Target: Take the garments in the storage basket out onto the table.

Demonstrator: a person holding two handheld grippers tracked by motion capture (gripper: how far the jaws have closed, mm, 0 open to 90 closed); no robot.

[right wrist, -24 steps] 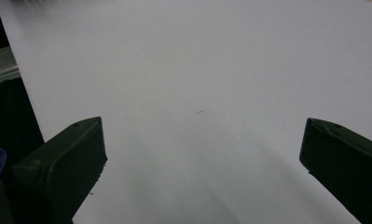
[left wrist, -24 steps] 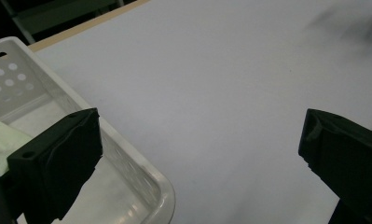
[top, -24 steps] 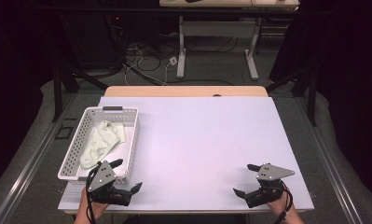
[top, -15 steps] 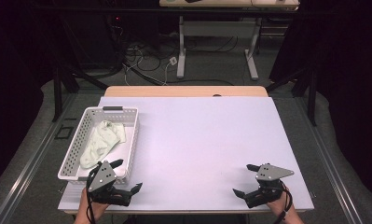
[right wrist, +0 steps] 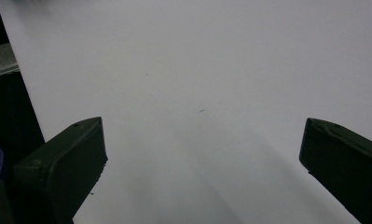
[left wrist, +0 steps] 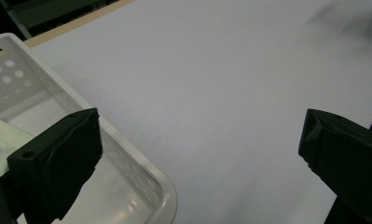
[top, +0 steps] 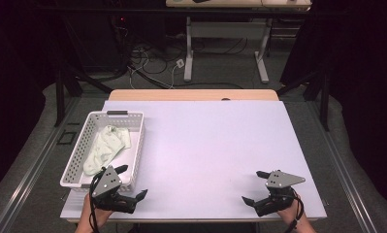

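Grippers both idle at the near table edge, jaws spread wide, nothing held: left gripper just beside the near corner of the white perforated plastic basket, right gripper over bare white tabletop. Pale green crumpled cloth, possibly a sock, lies inside the basket. Risk: left jaw sits close to the basket rim; a careless reach in could clip the rim and shove the light basket instead of reaching the cloth.
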